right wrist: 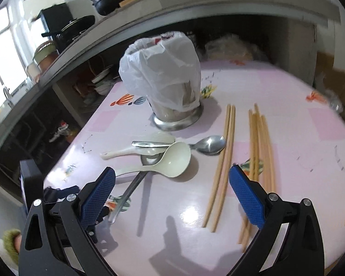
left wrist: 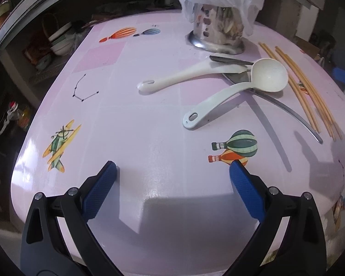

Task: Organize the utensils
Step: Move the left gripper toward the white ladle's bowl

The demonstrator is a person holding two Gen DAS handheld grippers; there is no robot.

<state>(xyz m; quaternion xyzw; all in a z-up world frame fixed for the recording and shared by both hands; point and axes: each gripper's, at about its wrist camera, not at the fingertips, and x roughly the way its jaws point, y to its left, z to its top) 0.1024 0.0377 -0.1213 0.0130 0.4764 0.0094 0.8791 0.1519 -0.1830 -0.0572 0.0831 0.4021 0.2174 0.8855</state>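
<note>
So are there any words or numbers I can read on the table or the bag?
No readable words or numbers anywhere.
Tablecloth: only pictures, like the hot-air balloons and the little plane, no writing.
Plastic bag over the utensil holder: a red mark near its top, too blurred to read.
Ladle, spoons and chopsticks: no labels visible.

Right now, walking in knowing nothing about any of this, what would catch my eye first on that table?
Probably the steel utensil holder draped in a white plastic bag, standing at the far side of the pink balloon-print tablecloth. In front of it, cream plastic ladles and metal spoons lie piled across each other, with pale wooden chopsticks in loose rows to their right. Each blue-padded hand-held gripper hovers open, holding nothing.
</note>
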